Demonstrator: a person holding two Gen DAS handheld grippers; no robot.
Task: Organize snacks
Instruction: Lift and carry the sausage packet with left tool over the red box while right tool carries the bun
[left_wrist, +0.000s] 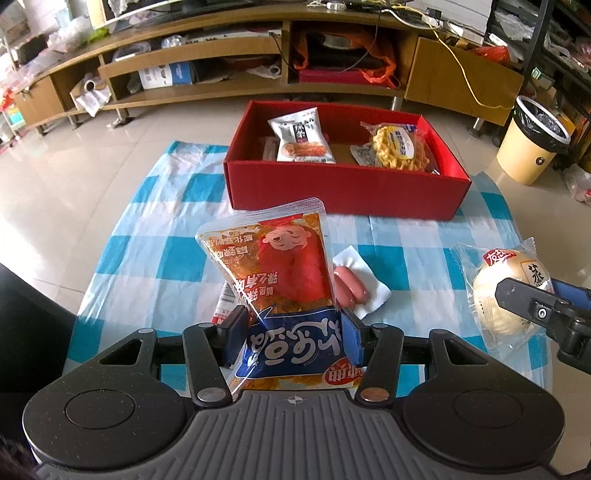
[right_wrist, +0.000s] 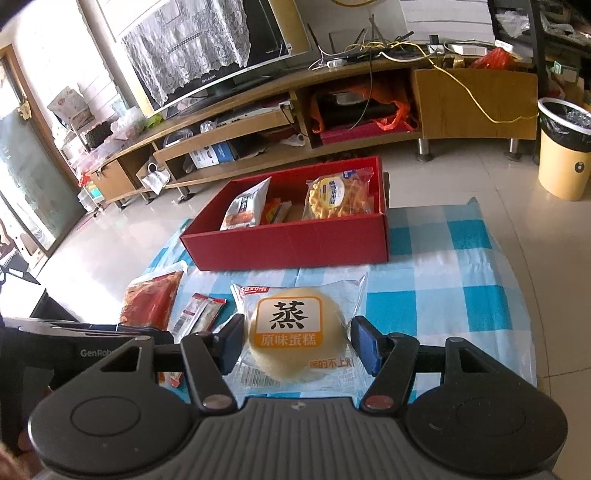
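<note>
Fingers (left_wrist: 236, 332) pinch the orange-red plastic snack pouch (left_wrist: 273, 269), lifted; next, carry it into the red cardboard box (left_wrist: 343, 192).

Orange snack pouch (left_wrist: 273, 266) tilted; cake packet (right_wrist: 295, 332) flat.

A blue-and-white checked plastic cloth (left_wrist: 166, 258) is seen spread out. A plain red rectangular cardboard box (left_wrist: 343, 192) is shown. An orange-red snack pouch with a blue band (left_wrist: 284, 280) is printed with white lettering. A pale yellow round cake in clear wrap (right_wrist: 295, 332) is labelled in orange.
</note>
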